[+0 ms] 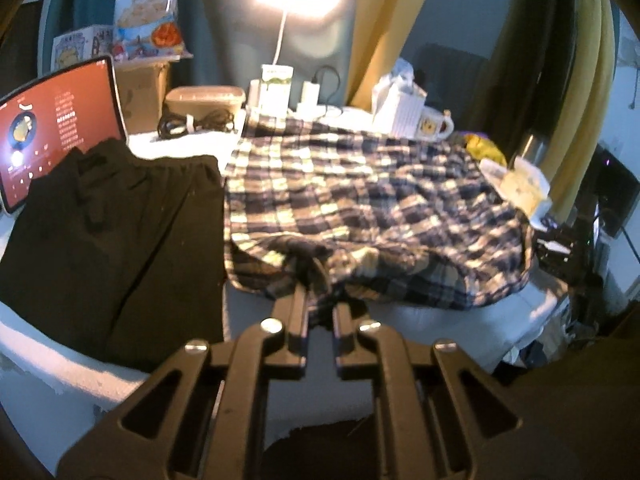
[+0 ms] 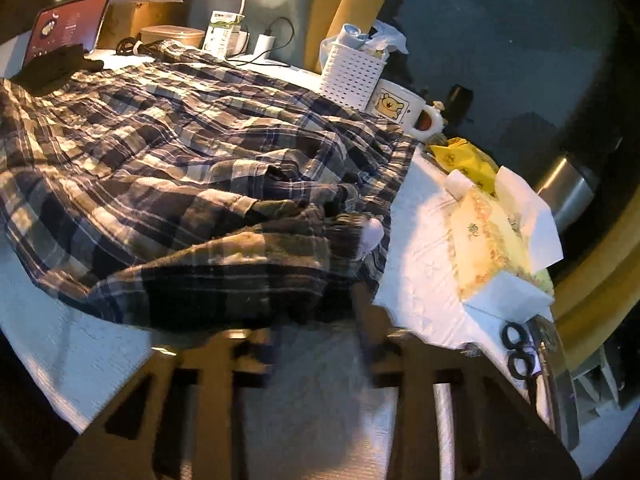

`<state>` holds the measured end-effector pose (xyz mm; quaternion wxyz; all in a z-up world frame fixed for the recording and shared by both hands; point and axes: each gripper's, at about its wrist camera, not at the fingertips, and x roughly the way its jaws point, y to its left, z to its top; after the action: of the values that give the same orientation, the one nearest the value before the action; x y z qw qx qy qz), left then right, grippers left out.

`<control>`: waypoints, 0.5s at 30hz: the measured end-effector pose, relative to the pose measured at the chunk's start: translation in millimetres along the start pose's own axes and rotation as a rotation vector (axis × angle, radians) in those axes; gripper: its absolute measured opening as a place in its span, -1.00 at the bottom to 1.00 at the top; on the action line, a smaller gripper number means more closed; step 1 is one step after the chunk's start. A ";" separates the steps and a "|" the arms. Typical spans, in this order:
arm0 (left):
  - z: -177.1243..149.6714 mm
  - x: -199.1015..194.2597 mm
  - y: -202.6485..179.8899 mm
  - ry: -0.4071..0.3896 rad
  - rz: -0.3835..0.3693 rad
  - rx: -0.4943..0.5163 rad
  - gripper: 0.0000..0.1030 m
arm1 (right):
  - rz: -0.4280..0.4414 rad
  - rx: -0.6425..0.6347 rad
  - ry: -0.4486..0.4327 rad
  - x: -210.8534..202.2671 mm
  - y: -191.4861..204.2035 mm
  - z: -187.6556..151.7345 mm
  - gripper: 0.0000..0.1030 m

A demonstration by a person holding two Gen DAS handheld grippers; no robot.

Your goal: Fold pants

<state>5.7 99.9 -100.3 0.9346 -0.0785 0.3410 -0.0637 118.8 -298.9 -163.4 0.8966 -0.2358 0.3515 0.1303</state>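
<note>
Gripping the plaid pants (image 1: 360, 200) at their near hem, left gripper (image 1: 320, 280) jaws are pinching fabric; right gripper (image 2: 320, 300) jaws are closing around cloth; next, carrying the hem toward the mug (image 2: 400, 106).

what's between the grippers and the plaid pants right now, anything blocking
Nothing visible. The left gripper is shut on the near edge of the plaid pants. The right gripper has that edge between its fingers. The black garment lies beside them, apart.

Black slotted gripper frames (image 1: 320, 292) (image 2: 316, 300) with round silver screws, narrow black jaws.
</note>
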 end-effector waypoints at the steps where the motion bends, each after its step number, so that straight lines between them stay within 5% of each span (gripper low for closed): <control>1: 2.5 -3.7 -1.4 -0.016 -0.005 0.000 -0.85 | 0.002 0.006 -0.009 -3.5 -0.3 0.0 -0.54; 15: 63.2 -22.9 -0.4 -0.180 -0.011 -0.022 -0.86 | -0.040 0.224 -0.166 -55.3 -53.9 40.0 -0.58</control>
<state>29.2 110.0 -38.2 0.9601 -0.0960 0.2561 -0.0576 123.4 -328.2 -81.6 0.9458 -0.1294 0.2836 0.0913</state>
